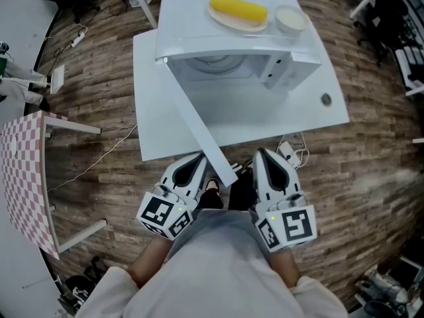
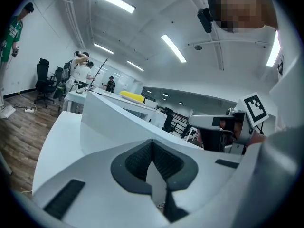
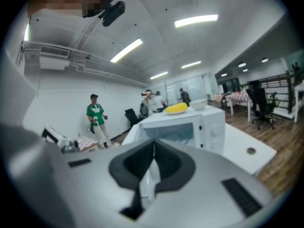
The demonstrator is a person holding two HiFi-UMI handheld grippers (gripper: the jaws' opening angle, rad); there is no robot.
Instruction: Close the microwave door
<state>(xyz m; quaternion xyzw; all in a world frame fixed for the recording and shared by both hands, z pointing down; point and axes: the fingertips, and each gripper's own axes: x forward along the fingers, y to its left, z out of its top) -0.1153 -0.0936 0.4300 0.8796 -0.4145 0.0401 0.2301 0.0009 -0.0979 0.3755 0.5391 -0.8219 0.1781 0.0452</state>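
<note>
**First:** From the head view we have the microwave (image 1: 199, 32) standing toward the back of the white desk (image 1: 311, 114), its door (image 1: 199, 124) swung wide open. The door runs out past the desk's near edge. Its free end hangs over the wooden floor (image 1: 99, 78), between our two grippers.

**Second:** We agree. The left gripper (image 1: 193, 169) sits just beside that free end, and the right gripper (image 1: 266, 161) lies on the other side, a little apart. From above we cannot tell whether either one touches the door.

**First:** For room to move, we note bare desk to the right of the microwave, with a round hole (image 1: 325, 99) near that edge. A checkered table (image 1: 23, 171) stands well apart on the left.

**Second:** The gripper views give us what the head view cannot. In the left gripper view the fingers (image 2: 137, 163) are pressed together with nothing between them. The door's white panel crosses the view beyond the tips, apart from them. The other gripper's marker cube (image 2: 254, 108) shows at the right.

**First:** In the right gripper view the fingers (image 3: 135, 163) are likewise pressed together and hold nothing. Beyond them we look into the open cavity. On the microwave's roof we see a yellow item (image 3: 176, 108) on a plate (image 1: 248, 25), and a bowl (image 3: 198, 103) beside it.

**Second:** That view also shows people far back in the room, one in a green shirt (image 3: 95, 115).
</note>
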